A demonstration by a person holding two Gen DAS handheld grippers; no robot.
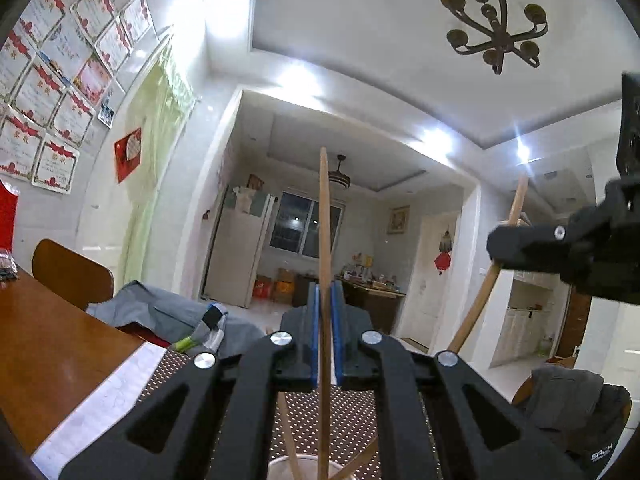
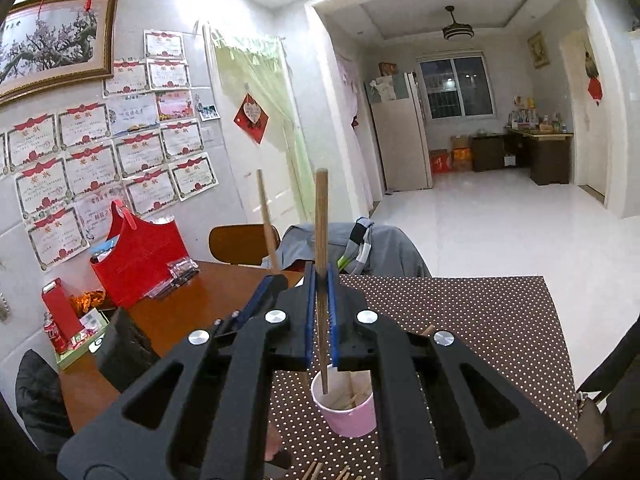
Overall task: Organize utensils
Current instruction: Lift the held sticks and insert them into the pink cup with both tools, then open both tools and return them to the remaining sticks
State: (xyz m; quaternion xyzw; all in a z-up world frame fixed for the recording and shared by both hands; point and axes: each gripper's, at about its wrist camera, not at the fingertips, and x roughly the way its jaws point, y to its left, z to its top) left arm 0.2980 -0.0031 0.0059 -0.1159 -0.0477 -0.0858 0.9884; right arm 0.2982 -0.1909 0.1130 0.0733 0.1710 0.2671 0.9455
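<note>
Both claws are clamped, each on a single wooden chopstick held upright. The left claw [image 1: 325, 332] pinches the left chopstick [image 1: 324, 248] between its blue pads [image 1: 316, 336], the stick running well above and below the grip; its lower end reaches toward the rim of the cup [image 1: 304, 466] at the bottom edge of the left wrist view. The right claw [image 2: 322, 320] grips the right chopstick [image 2: 321, 240] in the same manner, the stick's lower tip already inside the pink cup [image 2: 352, 416], which stands on the dotted mat [image 2: 480, 320] on the table [image 2: 192, 312]. Several chopsticks already lean in the cup, and a few loose ones [image 2: 320, 470] lie on the mat at the near edge of the right wrist view. Risks noted: the two claws work close together over one small opening, so a collision or a crossing of the sticks is possible. The cup looks light and narrow; a stick pressed against its wall or against the leaning contents could tip it and spill what is sorted. The long overhang above each grip gives leverage, so a stick may pivot in the pads. A release from too high could bounce the stick out of the cup.
</note>
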